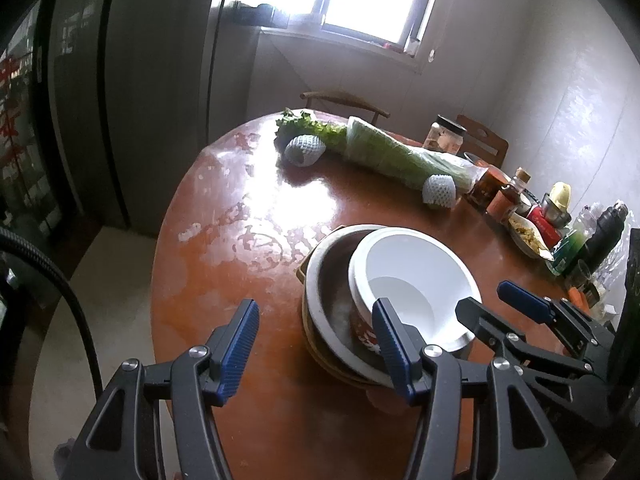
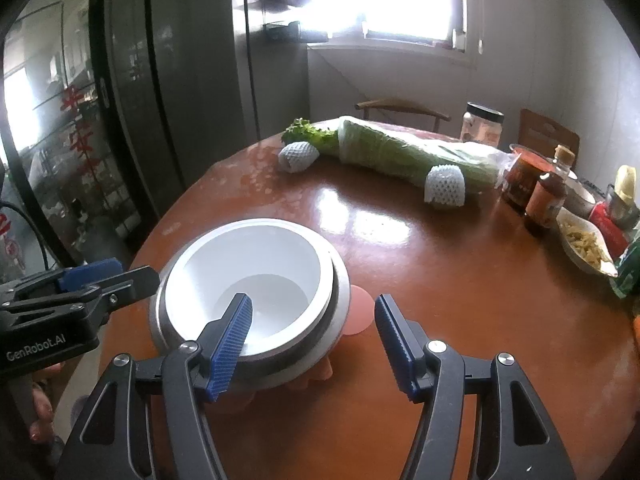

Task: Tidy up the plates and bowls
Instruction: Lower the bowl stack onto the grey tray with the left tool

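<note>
A white bowl (image 1: 416, 276) with a red-patterned outside sits tilted inside a larger metal bowl (image 1: 332, 280), on top of a stack of plates (image 1: 320, 356) at the near edge of the round brown table (image 1: 248, 216). My left gripper (image 1: 316, 350) is open and empty, just in front of the stack. In the right wrist view the white bowl (image 2: 260, 276) sits in the metal bowl (image 2: 342, 280). My right gripper (image 2: 314, 342) is open and empty, its left finger over the bowl's near rim. The right gripper also shows in the left wrist view (image 1: 496, 300).
A long bagged cabbage (image 2: 404, 152) and two foam-netted fruits (image 2: 444, 186) lie at the far side. Jars, sauce bottles (image 2: 544, 200) and a snack bag (image 2: 584, 244) crowd the right edge. Chairs stand behind the table. A dark fridge (image 2: 168, 80) is at left.
</note>
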Available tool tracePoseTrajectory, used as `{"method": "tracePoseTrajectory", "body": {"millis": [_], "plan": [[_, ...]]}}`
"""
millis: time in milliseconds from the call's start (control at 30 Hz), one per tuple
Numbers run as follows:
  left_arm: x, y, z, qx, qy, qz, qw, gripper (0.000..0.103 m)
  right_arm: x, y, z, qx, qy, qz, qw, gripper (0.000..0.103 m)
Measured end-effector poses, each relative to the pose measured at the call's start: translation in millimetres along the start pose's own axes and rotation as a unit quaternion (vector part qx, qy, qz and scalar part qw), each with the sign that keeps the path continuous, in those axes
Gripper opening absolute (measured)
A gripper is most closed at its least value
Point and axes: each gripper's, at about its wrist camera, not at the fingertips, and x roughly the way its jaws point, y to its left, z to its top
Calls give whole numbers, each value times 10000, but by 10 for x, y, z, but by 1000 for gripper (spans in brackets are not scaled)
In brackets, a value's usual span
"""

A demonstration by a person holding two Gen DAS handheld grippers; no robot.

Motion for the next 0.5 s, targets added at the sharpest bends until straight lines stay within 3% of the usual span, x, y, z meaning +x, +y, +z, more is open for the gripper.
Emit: {"method": "tracePoseTrajectory", "body": {"millis": [500], "plan": [[-322,-340,-188,282,-237,-13,9993,61,-434,-60,-130,-51,-232,-108,9997,67]]}}
